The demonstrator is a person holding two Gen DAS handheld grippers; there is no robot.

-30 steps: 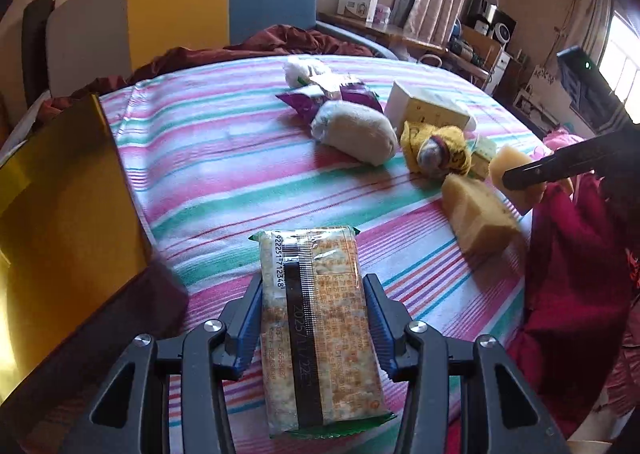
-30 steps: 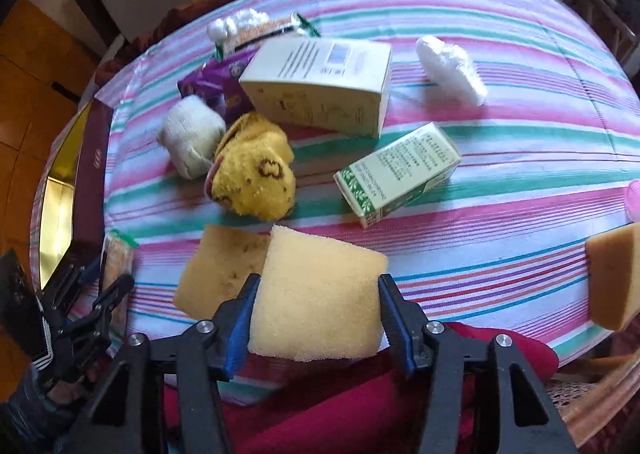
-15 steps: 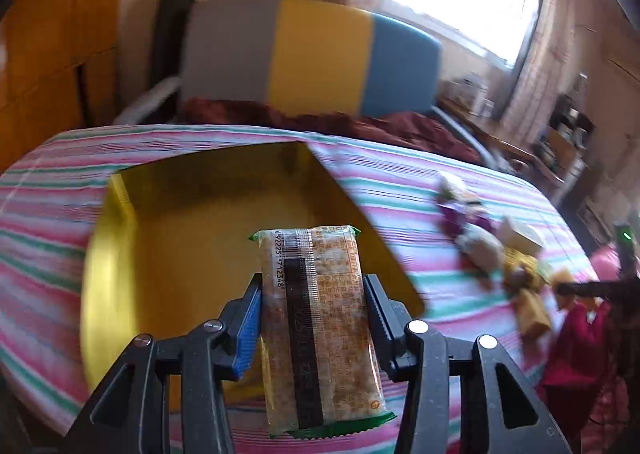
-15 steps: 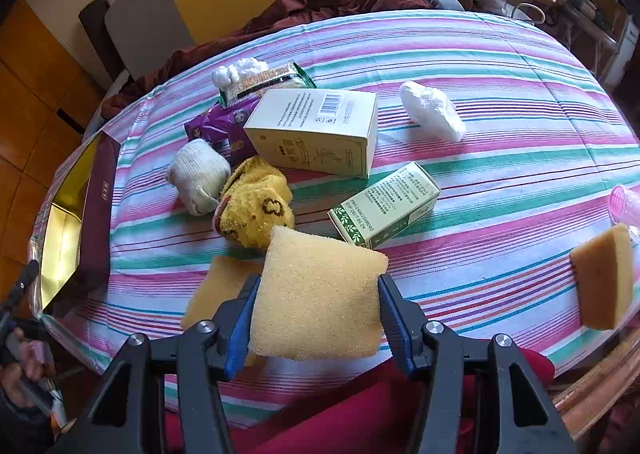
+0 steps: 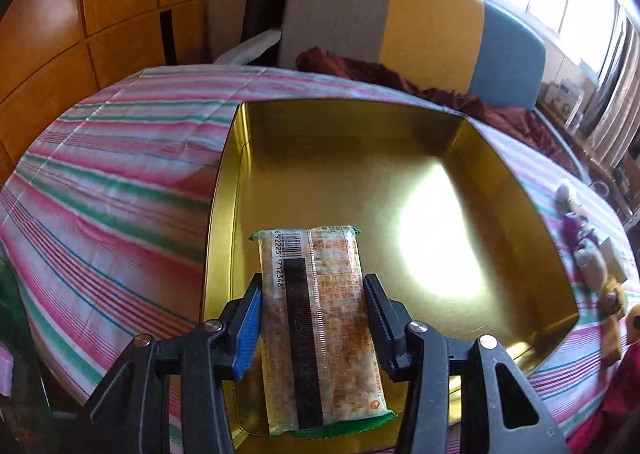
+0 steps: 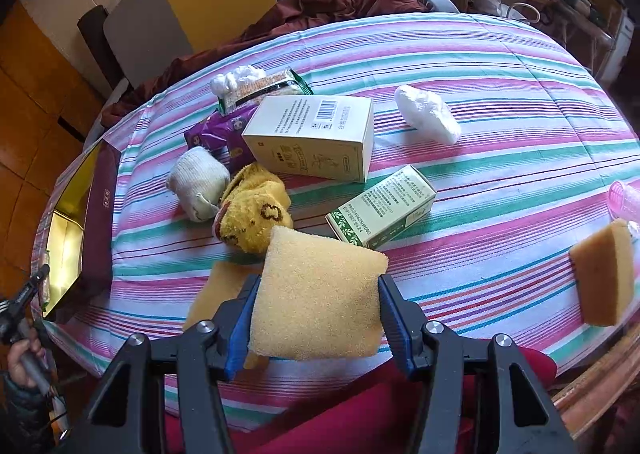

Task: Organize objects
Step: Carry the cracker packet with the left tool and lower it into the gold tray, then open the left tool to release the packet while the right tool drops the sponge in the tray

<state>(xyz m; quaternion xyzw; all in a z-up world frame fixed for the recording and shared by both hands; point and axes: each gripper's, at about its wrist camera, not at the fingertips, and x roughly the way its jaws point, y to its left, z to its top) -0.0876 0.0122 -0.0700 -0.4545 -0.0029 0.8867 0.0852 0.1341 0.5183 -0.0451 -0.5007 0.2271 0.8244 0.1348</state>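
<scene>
My left gripper [image 5: 314,318] is shut on a cracker packet [image 5: 320,330] with a barcode and holds it over the near part of an open gold-lined box [image 5: 360,174]. My right gripper [image 6: 316,318] is shut on a yellow sponge [image 6: 320,294] and holds it above the near edge of the striped table [image 6: 500,158]. The gold box [image 6: 68,238] also shows at the far left of the right wrist view, with the left gripper [image 6: 28,294] beside it.
On the table lie a white carton [image 6: 312,134], a green-and-white carton [image 6: 380,206], a yellow sock [image 6: 256,214], a white sock [image 6: 198,182], a purple packet [image 6: 216,130], a white wad [image 6: 426,112], another sponge [image 6: 604,274] and a flat sponge [image 6: 218,290]. A chair [image 5: 400,22] stands behind.
My left gripper has swung left from the pile of objects and now holds the cracker packet over the gold box. My right gripper has risen slightly with the sponge.
</scene>
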